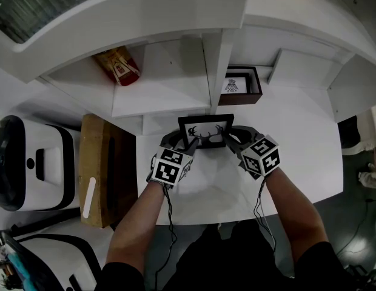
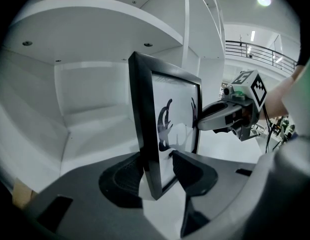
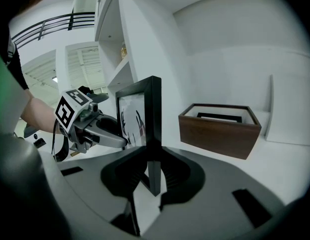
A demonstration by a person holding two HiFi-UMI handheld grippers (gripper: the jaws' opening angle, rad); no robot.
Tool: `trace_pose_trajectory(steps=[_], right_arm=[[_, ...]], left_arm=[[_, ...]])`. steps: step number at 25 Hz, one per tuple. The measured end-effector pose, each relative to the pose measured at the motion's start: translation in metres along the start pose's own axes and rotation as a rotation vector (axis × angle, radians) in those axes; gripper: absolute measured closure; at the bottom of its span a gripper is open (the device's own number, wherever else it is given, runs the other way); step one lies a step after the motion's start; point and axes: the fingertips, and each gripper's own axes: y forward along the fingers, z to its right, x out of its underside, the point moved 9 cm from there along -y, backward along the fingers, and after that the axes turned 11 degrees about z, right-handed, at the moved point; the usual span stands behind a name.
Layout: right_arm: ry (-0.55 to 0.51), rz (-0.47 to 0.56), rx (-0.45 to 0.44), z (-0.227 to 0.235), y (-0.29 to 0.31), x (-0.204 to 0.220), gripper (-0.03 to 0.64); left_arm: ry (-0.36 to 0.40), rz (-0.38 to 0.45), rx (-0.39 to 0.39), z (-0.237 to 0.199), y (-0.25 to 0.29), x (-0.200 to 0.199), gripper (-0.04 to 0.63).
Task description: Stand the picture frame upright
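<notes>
A black picture frame [image 1: 206, 130] with a dark antler print stands upright on the white table [image 1: 297, 138], in front of the shelf unit. My left gripper [image 1: 190, 143] holds its left edge and my right gripper [image 1: 228, 139] its right edge. In the left gripper view the frame [image 2: 145, 124] stands edge-on between the jaws of the left gripper [image 2: 154, 170], a pad against each face, with the right gripper [image 2: 197, 124] at the far edge. In the right gripper view the frame's edge [image 3: 154, 129] is clamped by the right gripper [image 3: 154, 165], and the left gripper [image 3: 122, 141] grips the other side.
A brown wooden box [image 1: 241, 85] with a small picture sits behind on the table, to the right in the right gripper view [image 3: 220, 129]. A red object [image 1: 118, 66] lies on a shelf. To the left are a cardboard box [image 1: 98, 168] and a white machine [image 1: 24, 162].
</notes>
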Motion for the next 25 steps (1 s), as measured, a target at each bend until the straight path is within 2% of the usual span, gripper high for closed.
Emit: trace_pose_trajectory(steps=[6, 14, 18, 22, 25], right_arm=[[-0.001, -0.004, 0.003, -0.001, 0.000, -0.001, 0.537], [-0.010, 0.001, 0.029, -0.002, -0.009, 0.000, 0.518], [0.019, 0.010, 0.057, -0.001, -0.020, 0.003, 0.518], [0.058, 0.025, 0.101, -0.003, -0.032, 0.007, 0.520], [0.079, 0.033, 0.135, -0.007, -0.043, 0.009, 0.569]], left_arm=[[-0.003, 0.003, -0.003, 0.000, -0.002, 0.001, 0.407], [-0.036, 0.027, -0.067, -0.005, -0.022, 0.007, 0.408], [-0.051, 0.036, -0.100, -0.006, -0.039, 0.014, 0.411], [-0.061, 0.041, -0.121, -0.002, -0.054, 0.020, 0.456], [-0.056, 0.050, -0.133, 0.004, -0.065, 0.021, 0.510]])
